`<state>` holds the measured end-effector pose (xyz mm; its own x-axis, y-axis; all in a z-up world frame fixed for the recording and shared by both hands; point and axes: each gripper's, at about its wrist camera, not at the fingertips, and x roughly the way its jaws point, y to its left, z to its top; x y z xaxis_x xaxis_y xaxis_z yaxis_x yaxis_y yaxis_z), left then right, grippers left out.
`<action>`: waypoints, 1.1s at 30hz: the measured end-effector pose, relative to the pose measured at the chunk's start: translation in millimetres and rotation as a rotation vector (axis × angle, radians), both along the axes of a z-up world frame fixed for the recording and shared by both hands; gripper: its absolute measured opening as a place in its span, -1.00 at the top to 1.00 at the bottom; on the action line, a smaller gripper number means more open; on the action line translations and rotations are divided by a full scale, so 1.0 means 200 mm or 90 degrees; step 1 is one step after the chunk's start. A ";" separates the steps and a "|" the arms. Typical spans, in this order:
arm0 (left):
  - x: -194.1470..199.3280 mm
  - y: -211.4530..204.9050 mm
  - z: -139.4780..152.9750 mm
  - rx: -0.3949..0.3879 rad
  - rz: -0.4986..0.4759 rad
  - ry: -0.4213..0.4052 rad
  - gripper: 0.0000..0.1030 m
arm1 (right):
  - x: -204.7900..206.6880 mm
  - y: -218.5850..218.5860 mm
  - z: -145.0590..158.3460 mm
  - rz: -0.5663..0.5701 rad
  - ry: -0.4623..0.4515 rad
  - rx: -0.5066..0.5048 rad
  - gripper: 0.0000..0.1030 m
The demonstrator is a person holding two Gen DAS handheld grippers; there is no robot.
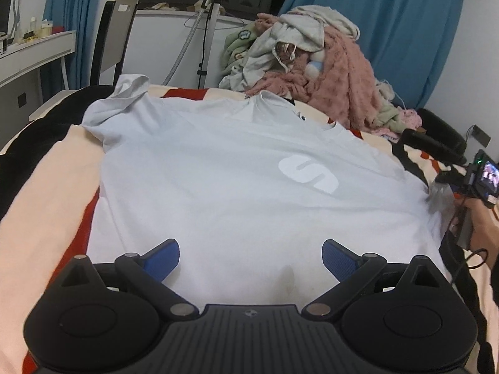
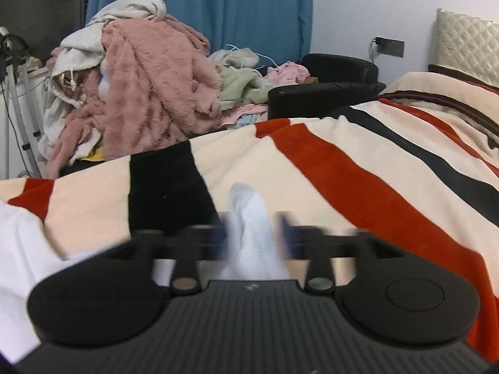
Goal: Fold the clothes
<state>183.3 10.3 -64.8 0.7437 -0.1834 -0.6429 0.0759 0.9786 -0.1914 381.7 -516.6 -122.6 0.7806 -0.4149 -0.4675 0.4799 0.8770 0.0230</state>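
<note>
A pale blue T-shirt (image 1: pixel 249 171) with a white logo lies spread front-up on the striped blanket, collar at the far end. My left gripper (image 1: pixel 251 258) hovers open over its near hem, nothing between the blue pads. At the right edge a person's hand (image 1: pixel 480 227) holds my right gripper (image 1: pixel 467 184) by the shirt's right sleeve. In the right wrist view the right gripper (image 2: pixel 252 230) is blurred. A raised fold of the shirt's fabric (image 2: pixel 249 215) stands between its parted fingers. The pads look slightly clear of the cloth.
A tall heap of clothes with a pink fleece (image 1: pixel 327 71) (image 2: pixel 146 93) sits at the bed's far side. Beside it is a black armchair (image 2: pixel 327 90). A white desk (image 1: pixel 34 53), a chair and a light stand (image 1: pixel 207 40) are at the back left. The striped blanket (image 2: pixel 358 168) stretches off to the right.
</note>
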 end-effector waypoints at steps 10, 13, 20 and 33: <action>-0.12 -0.05 -0.05 0.003 -0.025 0.010 -0.87 | -0.69 0.33 0.33 0.060 -0.060 -0.002 -0.59; -0.19 -0.07 -0.04 -0.005 -0.054 0.017 -0.79 | -1.03 0.46 0.45 0.074 -0.078 0.005 -0.59; -0.44 -0.15 0.01 0.029 -0.149 0.008 -0.74 | -1.84 0.75 0.51 0.088 -0.129 0.122 -0.59; -0.76 -0.32 -0.04 -0.100 -0.376 0.093 -0.36 | -2.33 0.91 0.41 0.081 -0.173 0.163 -0.59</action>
<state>31.8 -53.8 -73.1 0.3942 -0.6370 -0.6624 0.5576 0.7387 -0.3786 -85.3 -334.0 -40.2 0.9278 -0.2034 -0.3127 0.3137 0.8790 0.3592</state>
